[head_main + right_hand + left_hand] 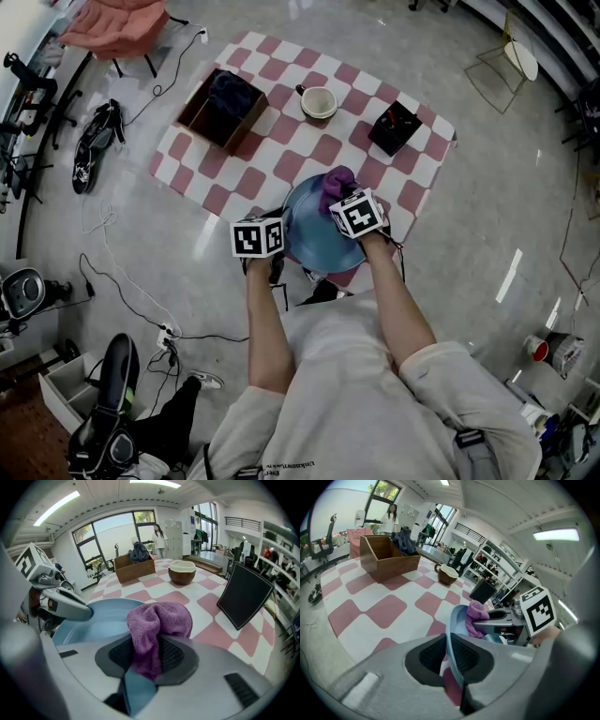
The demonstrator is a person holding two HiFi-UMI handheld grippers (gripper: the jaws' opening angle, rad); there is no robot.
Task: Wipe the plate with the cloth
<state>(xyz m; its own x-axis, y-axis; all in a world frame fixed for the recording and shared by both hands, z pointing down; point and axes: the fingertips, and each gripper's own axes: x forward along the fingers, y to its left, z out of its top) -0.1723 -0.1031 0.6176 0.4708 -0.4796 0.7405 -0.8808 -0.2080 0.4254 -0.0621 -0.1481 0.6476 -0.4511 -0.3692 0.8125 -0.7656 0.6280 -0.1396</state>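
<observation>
A light blue plate is held above the near edge of the checkered mat. My left gripper is shut on the plate's left rim, which shows edge-on between its pads. A purple cloth is bunched at the plate's far right side. My right gripper is shut on the cloth, which rests on the plate in the right gripper view. The left gripper view also shows the cloth and the right gripper across the plate.
On the red-and-white checkered mat stand a wooden box with dark fabric inside, a brown-and-white bowl and a black box. Cables and bags lie on the floor to the left.
</observation>
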